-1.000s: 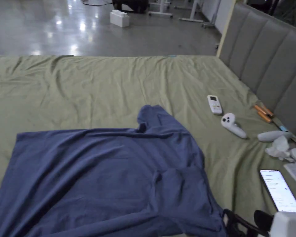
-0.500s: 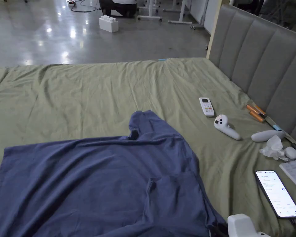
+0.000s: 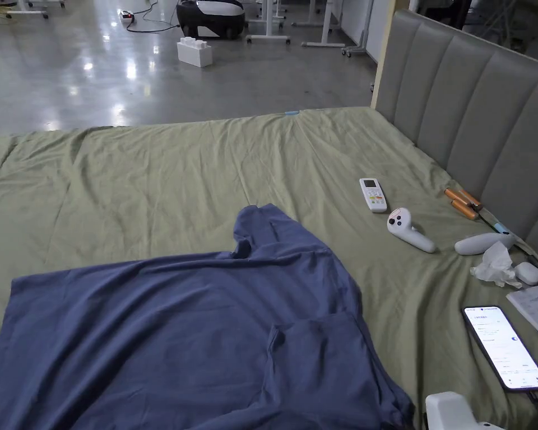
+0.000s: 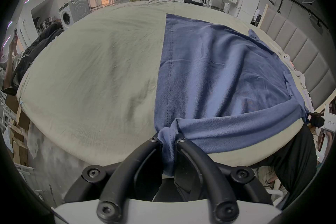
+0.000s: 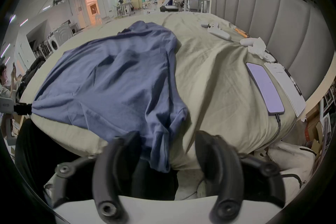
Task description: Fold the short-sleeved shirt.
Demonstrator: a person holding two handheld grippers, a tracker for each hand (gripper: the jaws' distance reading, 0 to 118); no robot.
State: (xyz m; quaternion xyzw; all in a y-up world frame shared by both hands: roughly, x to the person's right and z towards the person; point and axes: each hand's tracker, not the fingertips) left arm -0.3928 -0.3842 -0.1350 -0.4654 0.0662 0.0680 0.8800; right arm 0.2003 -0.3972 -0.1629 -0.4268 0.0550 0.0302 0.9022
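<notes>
Blue shirt spread on the bed
Left tool pinches its lower-centre corner; right tool gapes, hem hanging between.

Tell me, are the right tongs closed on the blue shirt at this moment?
No, in the right gripper view the right tongs stand wide open, and the blue shirt hangs loose between the jaws without being pressed.

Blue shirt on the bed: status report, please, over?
Left tongs shut on shirt corner. Right tongs open, cloth hanging between them. Shirt spread, unfolded. Phone lies beside it, clear.
</notes>
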